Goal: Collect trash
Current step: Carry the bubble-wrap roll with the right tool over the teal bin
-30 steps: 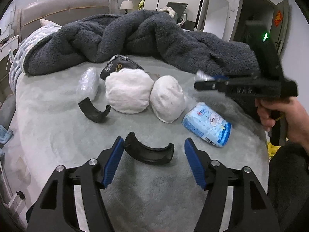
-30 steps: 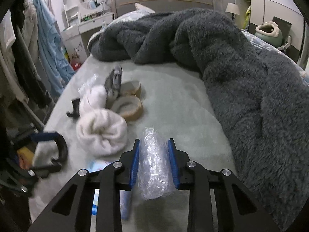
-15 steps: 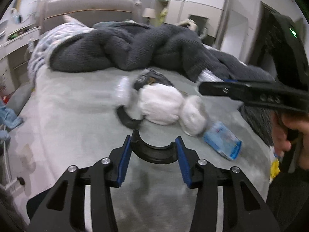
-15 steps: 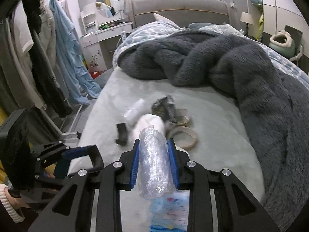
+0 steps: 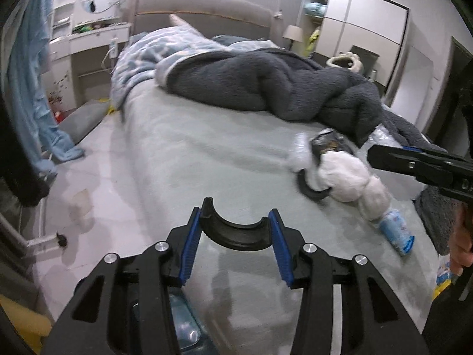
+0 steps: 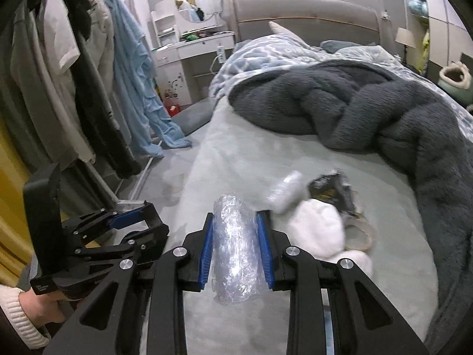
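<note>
Presently left gripper (image 5: 236, 230) clamps a black curved plastic piece (image 5: 235, 232) between its blue pads. Right gripper (image 6: 235, 247) grips a crumpled clear plastic roll (image 6: 235, 248). Ahead of both, white wads (image 5: 343, 174) lie on the bed (image 5: 192, 159).

We see a bed (image 5: 183, 159) with a pale grey-green cover. On it lie a rumpled dark grey fleece blanket (image 5: 266, 88), a blue patterned quilt (image 5: 147, 59), white soft bundles (image 5: 343, 174), a black curved plastic piece (image 5: 310, 190), a dark snack wrapper (image 5: 328, 145) and a blue tissue pack (image 5: 396, 232).
</note>
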Available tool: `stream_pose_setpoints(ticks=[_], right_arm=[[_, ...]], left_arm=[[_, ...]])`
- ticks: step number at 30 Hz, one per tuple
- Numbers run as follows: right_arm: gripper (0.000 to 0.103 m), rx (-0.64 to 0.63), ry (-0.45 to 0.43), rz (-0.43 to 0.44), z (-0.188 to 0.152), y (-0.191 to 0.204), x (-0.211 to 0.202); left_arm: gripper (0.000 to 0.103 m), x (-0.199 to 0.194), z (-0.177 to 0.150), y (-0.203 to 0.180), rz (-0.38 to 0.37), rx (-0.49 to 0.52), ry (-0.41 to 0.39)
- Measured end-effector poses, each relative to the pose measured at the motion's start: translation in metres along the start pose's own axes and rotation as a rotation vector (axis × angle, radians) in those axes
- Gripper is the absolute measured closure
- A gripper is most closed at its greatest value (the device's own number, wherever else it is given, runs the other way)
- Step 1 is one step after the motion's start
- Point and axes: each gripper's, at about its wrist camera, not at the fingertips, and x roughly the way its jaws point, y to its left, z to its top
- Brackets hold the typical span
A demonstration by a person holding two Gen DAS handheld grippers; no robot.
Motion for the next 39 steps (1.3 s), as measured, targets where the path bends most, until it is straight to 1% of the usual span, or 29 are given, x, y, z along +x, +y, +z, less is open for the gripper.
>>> stream_pose_setpoints(ticks=[5,12,14,18,20,25,28,31,32,33,36,39], right_arm=[[0.074,-0.024,0.024,0.053,0.004,0.034,0.020],[0.074,-0.117,0.069,0.094,0.007,0.090,0.052],[0.074,-0.144,0.089,0.102,0.006,0.104,0.065],[0.074,-0.200,0.141,0.113,-0.002,0.129,0.093],[0.074,-0.216,0.156,0.124,-0.004,0.138,0.103],[0.074,-0.223,0.186,0.157,-0.008,0.155,0.124],[0.074,-0.203,0.220,0.180,-0.015,0.157,0.137],[0.074,-0.179,0.255,0.203,-0.020,0.159,0.147],[0.074,-0.176,0.264,0.208,-0.021,0.160,0.149],[0.074,-0.176,0.273,0.208,-0.022,0.162,0.152],[0.074,-0.175,0.301,0.204,-0.027,0.164,0.159],[0.074,-0.170,0.330,0.200,-0.033,0.166,0.167]], left_arm=[[0.054,0.002,-0.012,0.033,0.018,-0.082,0.061],[0.054,0.005,-0.034,0.072,0.048,-0.166,0.151],[0.054,0.004,-0.041,0.080,0.054,-0.183,0.173],[0.053,0.007,-0.059,0.108,0.054,-0.254,0.248],[0.053,0.009,-0.065,0.116,0.065,-0.266,0.277],[0.053,0.012,-0.087,0.137,0.108,-0.277,0.380],[0.053,0.013,-0.099,0.147,0.109,-0.301,0.439],[0.050,0.012,-0.107,0.154,0.114,-0.308,0.478],[0.047,0.012,-0.108,0.157,0.116,-0.314,0.486],[0.042,0.009,-0.110,0.160,0.112,-0.324,0.493],[0.034,-0.001,-0.107,0.163,0.097,-0.337,0.474],[0.030,-0.010,-0.102,0.167,0.104,-0.338,0.443]])
